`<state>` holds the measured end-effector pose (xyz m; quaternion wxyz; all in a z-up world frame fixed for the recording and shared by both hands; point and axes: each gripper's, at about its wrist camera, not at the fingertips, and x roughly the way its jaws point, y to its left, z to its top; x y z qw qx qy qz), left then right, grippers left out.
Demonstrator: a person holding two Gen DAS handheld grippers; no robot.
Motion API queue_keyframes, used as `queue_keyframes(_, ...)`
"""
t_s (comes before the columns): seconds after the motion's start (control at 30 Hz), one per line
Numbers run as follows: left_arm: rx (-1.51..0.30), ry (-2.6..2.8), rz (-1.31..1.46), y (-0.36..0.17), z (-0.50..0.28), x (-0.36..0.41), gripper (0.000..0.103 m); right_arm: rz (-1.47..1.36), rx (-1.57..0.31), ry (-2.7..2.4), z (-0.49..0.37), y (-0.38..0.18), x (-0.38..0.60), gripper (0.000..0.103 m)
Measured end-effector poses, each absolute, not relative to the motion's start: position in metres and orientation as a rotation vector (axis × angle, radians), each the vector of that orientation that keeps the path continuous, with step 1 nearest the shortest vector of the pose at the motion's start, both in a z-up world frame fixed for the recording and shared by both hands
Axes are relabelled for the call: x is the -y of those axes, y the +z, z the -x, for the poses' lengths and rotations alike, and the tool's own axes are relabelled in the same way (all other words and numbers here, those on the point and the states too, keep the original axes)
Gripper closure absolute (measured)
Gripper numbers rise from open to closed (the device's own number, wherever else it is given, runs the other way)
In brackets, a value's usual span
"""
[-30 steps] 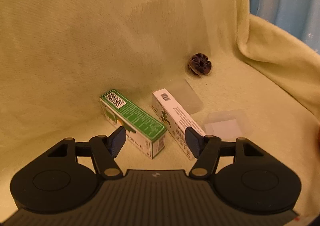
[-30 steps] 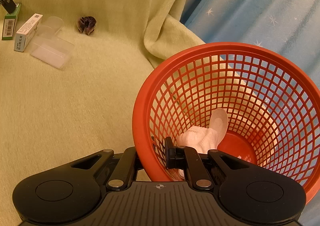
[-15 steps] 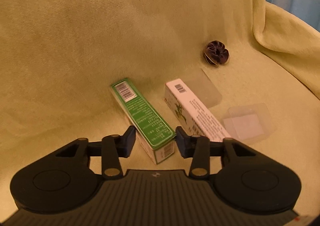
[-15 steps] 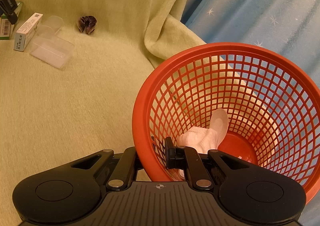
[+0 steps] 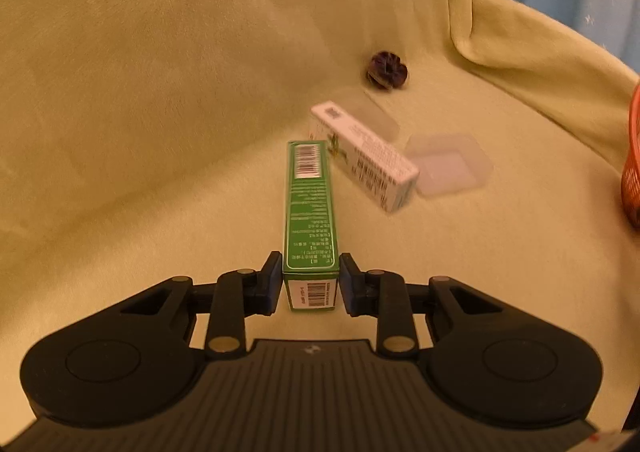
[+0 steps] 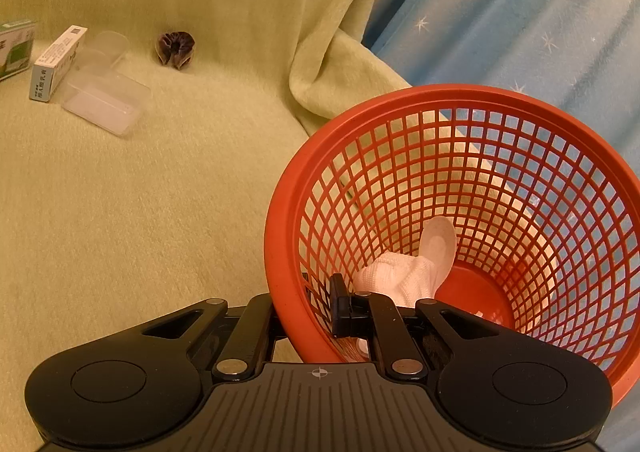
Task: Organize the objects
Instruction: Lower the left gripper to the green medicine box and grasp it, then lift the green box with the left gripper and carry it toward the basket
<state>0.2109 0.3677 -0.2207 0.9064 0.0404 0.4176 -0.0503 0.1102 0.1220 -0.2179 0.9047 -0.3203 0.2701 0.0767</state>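
Our left hand-held gripper (image 5: 311, 279) is closing its jaws on the near end of the green box (image 5: 310, 211), pads touching both sides. We are aiming to keep the squeeze square so the long box is not swinging as we are carrying it toward the red basket (image 6: 280, 211). Our right hand-held gripper (image 6: 308, 312) is pinching that basket's rim, nearly shut. Farther off, the white box (image 5: 364, 155), clear tray (image 5: 450, 163) and dark scrunchie (image 5: 387, 71) are lying on the blanket (image 5: 160, 91).
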Motion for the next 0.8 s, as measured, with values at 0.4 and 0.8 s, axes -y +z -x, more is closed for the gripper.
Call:
queue_keyframes(0.4,-0.874,-0.088,-0.134,-0.228,-0.236,-0.363,0.072,0.663,-0.555,0.167,-0.110,-0.218,-0.123,0.097)
queue_keyframes(0.8,-0.917,-0.110,-0.198,-0.237,-0.249,-0.357,0.077,0.667,-0.552,0.176,-0.109,-0.218,-0.124,0.097)
